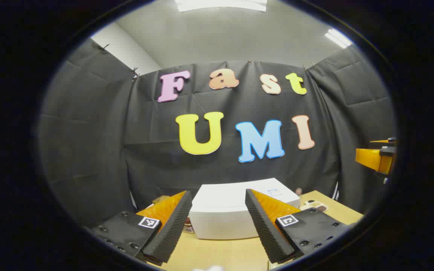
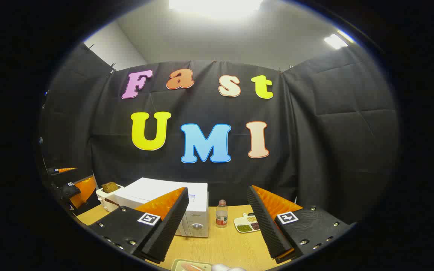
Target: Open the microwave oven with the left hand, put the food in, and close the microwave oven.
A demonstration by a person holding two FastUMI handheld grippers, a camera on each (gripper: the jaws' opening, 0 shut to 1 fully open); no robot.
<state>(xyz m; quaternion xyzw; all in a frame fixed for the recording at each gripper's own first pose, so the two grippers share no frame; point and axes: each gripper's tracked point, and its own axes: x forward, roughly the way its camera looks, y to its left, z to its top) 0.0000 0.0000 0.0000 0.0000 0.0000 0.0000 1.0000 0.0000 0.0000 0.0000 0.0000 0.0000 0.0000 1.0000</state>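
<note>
The white microwave [image 1: 220, 214] stands on the wooden table [image 1: 217, 254] straight ahead of my left gripper [image 1: 217, 194], which is open and empty, a short way back from it. Its door looks closed. In the right gripper view the microwave [image 2: 156, 194] stands left of centre, its dial panel [image 2: 197, 224] showing and its door partly behind my finger. My right gripper [image 2: 217, 190] is open with nothing in it. A pale tray of food [image 2: 188, 266] peeks in at the bottom edge, below the fingers. The right gripper [image 1: 377, 158] also shows at the far right, and the left gripper [image 2: 72, 186] at the far left.
Right of the microwave stand a small bottle [image 2: 221, 213] and a divided dish of beans [image 2: 247, 224]. A white toaster holding bread [image 2: 107, 194] sits to its left. Black cloth walls close the booth behind and at both sides.
</note>
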